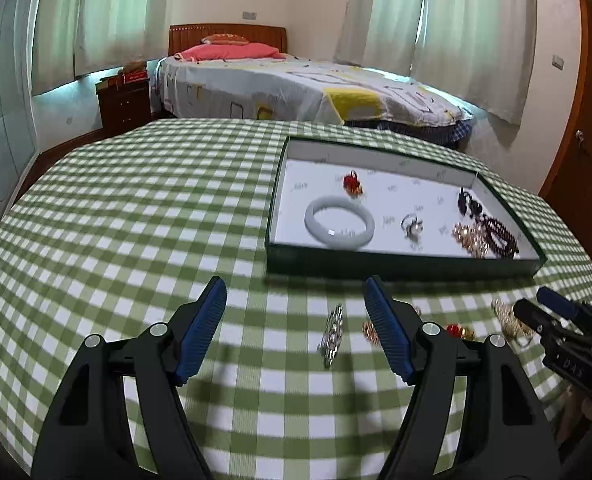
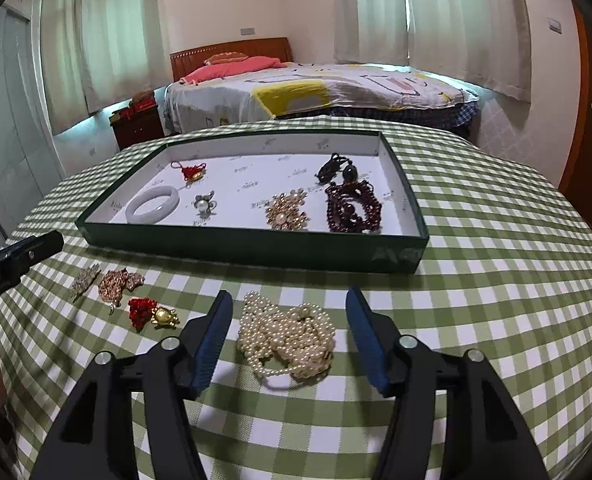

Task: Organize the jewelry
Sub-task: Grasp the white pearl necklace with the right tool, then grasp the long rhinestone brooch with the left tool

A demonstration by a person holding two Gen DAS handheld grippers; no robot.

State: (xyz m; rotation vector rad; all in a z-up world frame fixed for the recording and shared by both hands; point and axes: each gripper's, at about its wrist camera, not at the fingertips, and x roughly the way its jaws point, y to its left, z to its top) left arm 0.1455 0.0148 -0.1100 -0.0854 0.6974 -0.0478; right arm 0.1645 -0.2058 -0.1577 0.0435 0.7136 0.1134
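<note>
Right gripper (image 2: 288, 336) jaws spread, straddling pearl necklace (image 2: 288, 336) | left gripper (image 1: 296, 328) spread over silver brooch (image 1: 333, 336) | tip: scoop the whole pile before lifting toward tray (image 2: 252, 246)

Soft daylight through curtains (image 1: 475, 32), fisheye-bent edges, dark corner vignetting, slight blur

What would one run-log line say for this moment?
left gripper: open over silver brooch | right gripper: open around pearl necklace | tray: partly filled
</note>
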